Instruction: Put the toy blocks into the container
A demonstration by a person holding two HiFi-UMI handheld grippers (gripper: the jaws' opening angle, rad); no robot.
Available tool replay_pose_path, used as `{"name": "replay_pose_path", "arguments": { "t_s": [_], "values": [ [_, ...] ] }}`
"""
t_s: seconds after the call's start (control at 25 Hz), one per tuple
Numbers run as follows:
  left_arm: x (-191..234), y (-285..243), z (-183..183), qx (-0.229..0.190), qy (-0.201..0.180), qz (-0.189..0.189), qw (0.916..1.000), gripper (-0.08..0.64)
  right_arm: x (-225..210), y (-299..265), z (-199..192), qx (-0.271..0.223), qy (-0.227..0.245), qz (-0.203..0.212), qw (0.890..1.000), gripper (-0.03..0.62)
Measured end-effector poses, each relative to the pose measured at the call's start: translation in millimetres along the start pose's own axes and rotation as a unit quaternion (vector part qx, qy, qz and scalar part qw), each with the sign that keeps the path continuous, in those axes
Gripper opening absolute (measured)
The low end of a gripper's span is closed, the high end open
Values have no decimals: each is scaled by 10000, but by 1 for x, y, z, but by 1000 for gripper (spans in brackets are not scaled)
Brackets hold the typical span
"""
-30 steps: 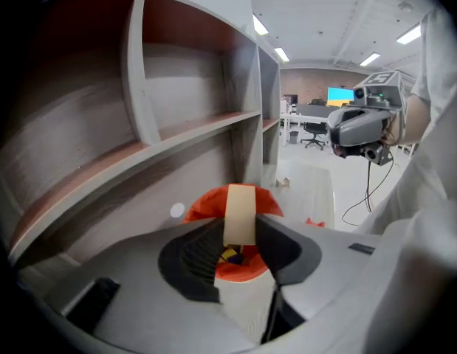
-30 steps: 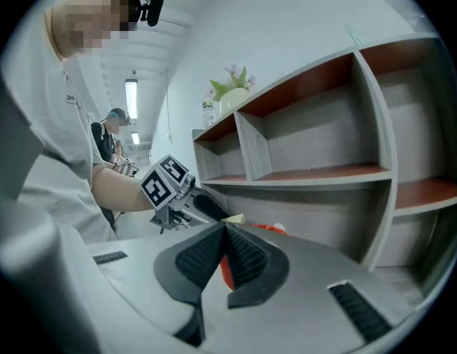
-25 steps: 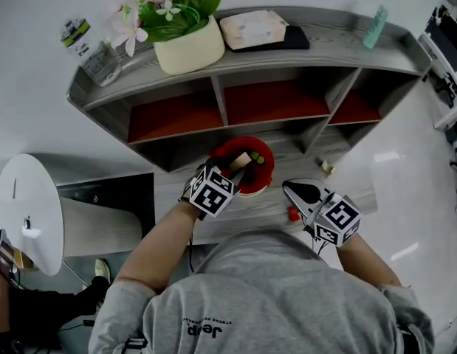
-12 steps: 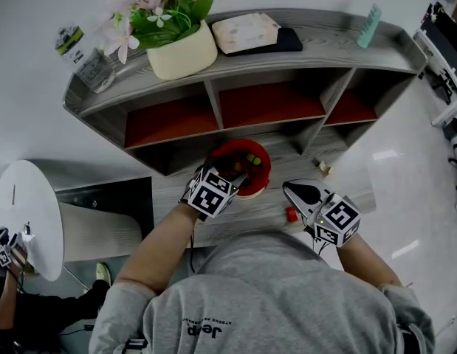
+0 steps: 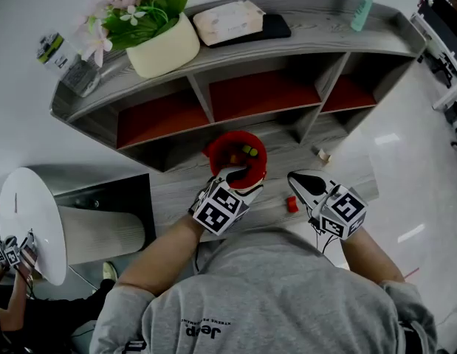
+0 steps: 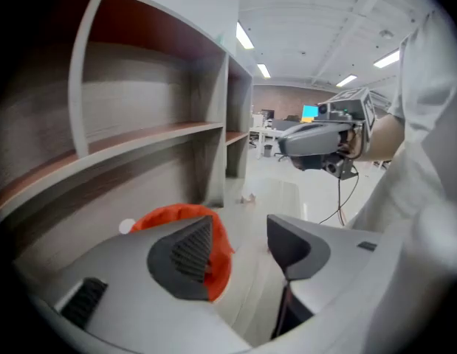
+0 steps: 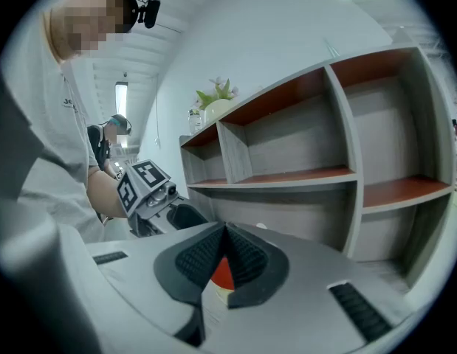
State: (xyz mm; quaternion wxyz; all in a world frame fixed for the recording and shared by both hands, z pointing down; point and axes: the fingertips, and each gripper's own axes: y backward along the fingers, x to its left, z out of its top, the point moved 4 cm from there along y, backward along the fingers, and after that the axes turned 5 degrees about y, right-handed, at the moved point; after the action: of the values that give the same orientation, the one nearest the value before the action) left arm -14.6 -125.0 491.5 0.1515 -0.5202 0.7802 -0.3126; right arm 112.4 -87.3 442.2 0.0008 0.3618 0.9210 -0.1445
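on desk (image 5: pixel 173 190), red block (image 5: pixel 291 204) just beyond right gripper (image 5: pixel 296 177), jaws closed, empty.

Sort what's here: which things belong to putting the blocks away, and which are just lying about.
Job: red bowl, blocks inside it, loose red block, small pale block.
Lying about: flower pot, bottle, tissue pack, shelf.

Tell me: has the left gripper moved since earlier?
Yes. The left gripper has pulled back from over the red bowl toward the person; its jaws have just been opening, nothing between them.
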Motion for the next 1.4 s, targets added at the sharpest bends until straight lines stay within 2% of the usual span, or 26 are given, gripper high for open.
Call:
{"name": "replay_pose_path", "arguments": {
  "t_s": [0.16, 0.32, 0.44, 0.64, 0.84, 1.2, 1.4],
  "values": [
    [-49, -44, -6, 224, -245, -575, 9978, 268, -17, 21, -18, 55, -175, -236, 9996, 21],
    [-81, -106, -33, 770, -458, -802, 9927, 270, -34, 51, -51, 179, -472, -515, 9974, 21],
    [-101, -148, -63, 1275, -636, -970, 9850, 272, -38, 76, -75, 296, -734, -761, 9940, 21],
    [-113, -210, -103, 1927, -942, -939, 9722, 318, -57, 106, -109, 343, -938, -962, 9903, 21],
    [-115, -240, -134, 2462, -1132, -874, 9586, 354, -63, 131, -133, 370, -1160, -1140, 9860, 21],
    [-129, -246, -137, 2551, -1155, -1066, 9541, 341, -60, 141, -136, 344, -1265, -1221, 9838, 21],
    [-126, -227, -122, 2328, -874, -1090, 9624, 337, -56, 130, -128, 319, -1146, -1100, 9868, 21]
  ]
}}
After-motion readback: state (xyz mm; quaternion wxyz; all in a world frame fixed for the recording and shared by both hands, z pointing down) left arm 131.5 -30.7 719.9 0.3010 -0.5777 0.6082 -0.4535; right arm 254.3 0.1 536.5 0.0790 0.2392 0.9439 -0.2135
